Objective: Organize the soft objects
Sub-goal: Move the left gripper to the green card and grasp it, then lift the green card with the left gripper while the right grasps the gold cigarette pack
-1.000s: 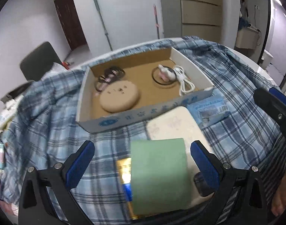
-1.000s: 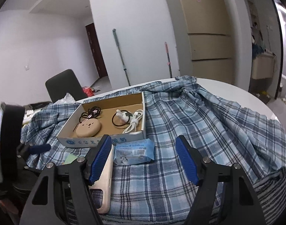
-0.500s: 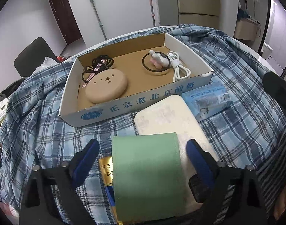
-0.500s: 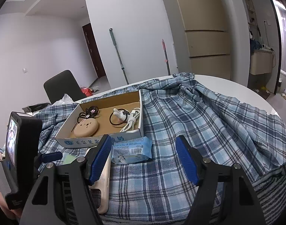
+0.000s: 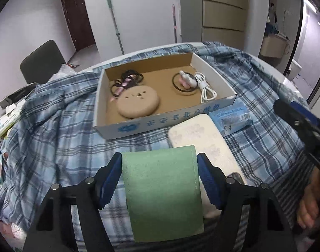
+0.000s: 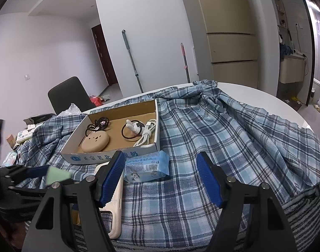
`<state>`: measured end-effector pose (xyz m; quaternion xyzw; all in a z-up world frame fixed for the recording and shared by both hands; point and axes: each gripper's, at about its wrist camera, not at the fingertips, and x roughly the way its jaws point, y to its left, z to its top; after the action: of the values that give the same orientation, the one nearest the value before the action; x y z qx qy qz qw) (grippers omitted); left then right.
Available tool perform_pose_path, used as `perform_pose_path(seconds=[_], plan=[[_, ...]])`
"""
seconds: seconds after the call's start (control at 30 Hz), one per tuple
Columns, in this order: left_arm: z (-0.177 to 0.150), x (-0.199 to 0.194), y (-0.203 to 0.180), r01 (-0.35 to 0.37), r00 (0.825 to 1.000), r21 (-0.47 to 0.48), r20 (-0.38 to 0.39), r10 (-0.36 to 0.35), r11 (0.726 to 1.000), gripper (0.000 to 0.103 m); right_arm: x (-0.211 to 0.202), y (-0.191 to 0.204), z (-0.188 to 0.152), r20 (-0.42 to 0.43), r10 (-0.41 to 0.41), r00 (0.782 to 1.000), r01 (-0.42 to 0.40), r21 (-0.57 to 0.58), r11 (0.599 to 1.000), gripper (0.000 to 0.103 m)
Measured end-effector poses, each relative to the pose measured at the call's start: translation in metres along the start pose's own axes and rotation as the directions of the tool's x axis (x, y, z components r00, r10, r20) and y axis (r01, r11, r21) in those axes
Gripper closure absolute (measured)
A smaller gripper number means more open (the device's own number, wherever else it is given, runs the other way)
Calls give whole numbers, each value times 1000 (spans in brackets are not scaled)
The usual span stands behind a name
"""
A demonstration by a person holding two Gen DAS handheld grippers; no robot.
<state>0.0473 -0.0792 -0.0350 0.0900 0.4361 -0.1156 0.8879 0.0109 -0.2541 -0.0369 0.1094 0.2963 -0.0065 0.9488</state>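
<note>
My left gripper (image 5: 160, 174) is shut on a green soft pad (image 5: 163, 191), held above the plaid cloth just in front of the cardboard box (image 5: 160, 121). The pad also shows at the left of the right wrist view (image 6: 57, 175). A cream phone case (image 5: 200, 138) lies beside it, and a blue tissue pack (image 5: 231, 118) lies right of that. The box holds a tan round cushion (image 5: 138, 103), hair ties (image 5: 126, 79) and a white cable (image 5: 205, 88). My right gripper (image 6: 160, 180) is open and empty, over the cloth near the tissue pack (image 6: 146, 167).
A blue plaid shirt (image 6: 223, 138) covers the round white table (image 6: 265, 96). A black chair (image 6: 67, 94) stands behind on the left. Packets and clutter (image 5: 4, 117) lie at the table's left edge. Mop handles lean on the far wall.
My left gripper has closed on the green pad; its jaws stood wide apart before. The pad now sits higher, clear of the yellow item under it. The right gripper barely moved.
</note>
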Motion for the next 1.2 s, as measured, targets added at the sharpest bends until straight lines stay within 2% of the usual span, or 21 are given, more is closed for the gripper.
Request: perform_pose_path(seconds=[0.13,0.17,0.23,0.33,0.47,0.6,0.7,0.87,1.03,1.2], plan=[[-7,-17,18,2,1000,-50,30,-1,999,30,1,0,0,-3,-10,1000,10,-3,1000,33],[-11,-24,24,20,998,-73,61,-16,997,30,1,1,0,-4,-14,1000,14,-6,1000,33],[-16,-35,31,50,991,-99,132,-37,994,30,1,3,0,-6,-24,1000,24,-17,1000,33],[-22,-44,39,50,978,-131,210,-22,990,30,0,8,0,-6,-42,999,41,-40,998,33],[-25,-44,54,82,967,-186,252,-33,979,30,-2,19,1,-26,-48,998,46,-92,995,33],[-29,-44,66,77,960,-214,280,-14,974,30,-3,32,0,-90,6,996,-16,-108,994,33],[-33,-43,72,83,957,-231,291,-13,969,30,2,48,-4,-138,2,990,-20,-133,991,33],[-37,-47,78,89,946,-248,325,-3,965,30,12,80,-16,-233,98,968,-128,-120,984,33],[-40,-59,92,111,930,-292,368,4,950,30,19,116,-29,-269,152,951,-194,-140,971,34],[-45,-64,108,116,924,-349,381,27,930,30,40,135,-36,-302,149,941,-196,-132,972,40]])
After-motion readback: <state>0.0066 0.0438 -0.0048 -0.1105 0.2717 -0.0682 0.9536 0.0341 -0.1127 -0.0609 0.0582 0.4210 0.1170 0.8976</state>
